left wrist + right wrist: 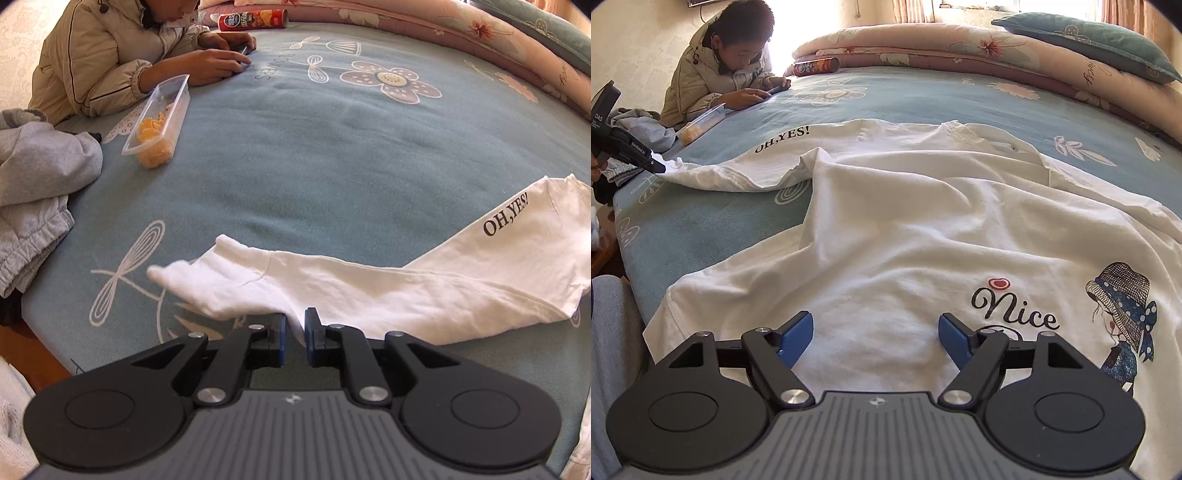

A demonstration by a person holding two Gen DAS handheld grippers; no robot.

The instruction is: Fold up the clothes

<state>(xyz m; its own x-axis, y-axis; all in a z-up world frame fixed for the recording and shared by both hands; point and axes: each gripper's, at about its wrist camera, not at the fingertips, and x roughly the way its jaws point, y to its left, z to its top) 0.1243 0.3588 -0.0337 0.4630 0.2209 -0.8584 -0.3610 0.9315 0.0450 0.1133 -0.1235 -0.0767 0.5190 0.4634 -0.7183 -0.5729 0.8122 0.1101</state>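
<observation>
Step in hand: laying out the sleeve. White shirt (905, 229) lies spread along the bed's (295, 155) near edge, sleeve (332, 284) stretched toward the left edge. Left gripper (295, 325) jaws a narrow slit, sleeve hem between them; whether the pads still pinch, can't tell. Right gripper (875, 332) wide open, empty, above the hem. Next: fold the sleeve inward.

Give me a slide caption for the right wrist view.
Open right gripper hovers over white T-shirt spread on blue bedsheet.
</observation>
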